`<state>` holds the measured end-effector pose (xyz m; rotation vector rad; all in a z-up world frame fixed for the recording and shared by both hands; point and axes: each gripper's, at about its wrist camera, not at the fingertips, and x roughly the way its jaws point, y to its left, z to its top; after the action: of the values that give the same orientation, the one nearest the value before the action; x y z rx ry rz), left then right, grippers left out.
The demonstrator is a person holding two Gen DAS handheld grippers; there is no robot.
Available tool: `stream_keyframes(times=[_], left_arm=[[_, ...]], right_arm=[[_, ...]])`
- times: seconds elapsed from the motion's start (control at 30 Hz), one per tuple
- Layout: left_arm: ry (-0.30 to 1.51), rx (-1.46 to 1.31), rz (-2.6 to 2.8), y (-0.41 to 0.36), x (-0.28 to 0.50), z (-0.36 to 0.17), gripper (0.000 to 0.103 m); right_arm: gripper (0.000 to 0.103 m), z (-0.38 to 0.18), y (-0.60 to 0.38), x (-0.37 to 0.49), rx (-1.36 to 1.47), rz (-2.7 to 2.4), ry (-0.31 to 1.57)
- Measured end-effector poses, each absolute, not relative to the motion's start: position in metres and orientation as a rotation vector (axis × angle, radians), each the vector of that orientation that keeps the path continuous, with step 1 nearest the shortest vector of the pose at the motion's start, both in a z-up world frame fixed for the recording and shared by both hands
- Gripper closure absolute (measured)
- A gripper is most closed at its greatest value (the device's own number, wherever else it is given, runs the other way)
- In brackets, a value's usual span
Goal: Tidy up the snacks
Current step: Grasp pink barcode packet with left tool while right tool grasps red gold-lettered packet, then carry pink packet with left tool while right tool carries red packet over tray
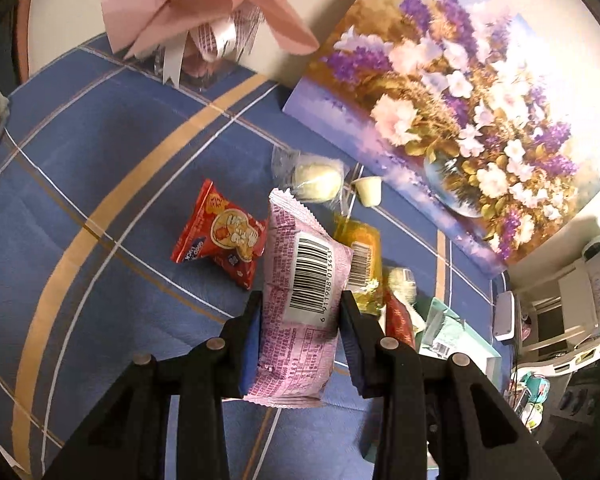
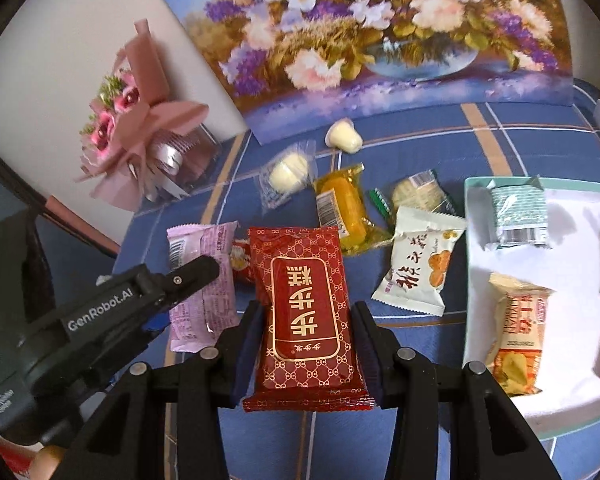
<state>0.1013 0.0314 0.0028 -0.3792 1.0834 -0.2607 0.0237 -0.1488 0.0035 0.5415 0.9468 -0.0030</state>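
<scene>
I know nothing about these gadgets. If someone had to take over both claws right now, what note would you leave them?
Left claw: shut on a pink snack packet, held above the blue cloth.
Right claw: shut on a red snack packet, also off the cloth.
Done: the white tray on the right already holds several packets, among them a green-striped one and a cream-and-orange one.
Left: both held packets probably go to the tray. Still loose on the cloth: the white packet, yellow packet, small red bag, clear-wrapped pale sweet and pudding cup.
</scene>
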Motion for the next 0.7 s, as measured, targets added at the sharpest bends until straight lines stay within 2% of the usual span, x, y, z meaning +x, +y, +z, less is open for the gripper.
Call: stream_keyframes(times=[0.37, 0.7], left_arm=[[1.042, -0.334, -0.333, 0.006, 0.094, 0.023, 0.065], [1.025, -0.231, -0.502, -0.068, 0.071, 0.031, 0.065]], right_arm=[[0.056, 0.011, -0.199, 0.006, 0.563, -0.182, 0.940], [0.056, 0.009, -0.288, -0.034, 0.672, -0.391, 0.892]])
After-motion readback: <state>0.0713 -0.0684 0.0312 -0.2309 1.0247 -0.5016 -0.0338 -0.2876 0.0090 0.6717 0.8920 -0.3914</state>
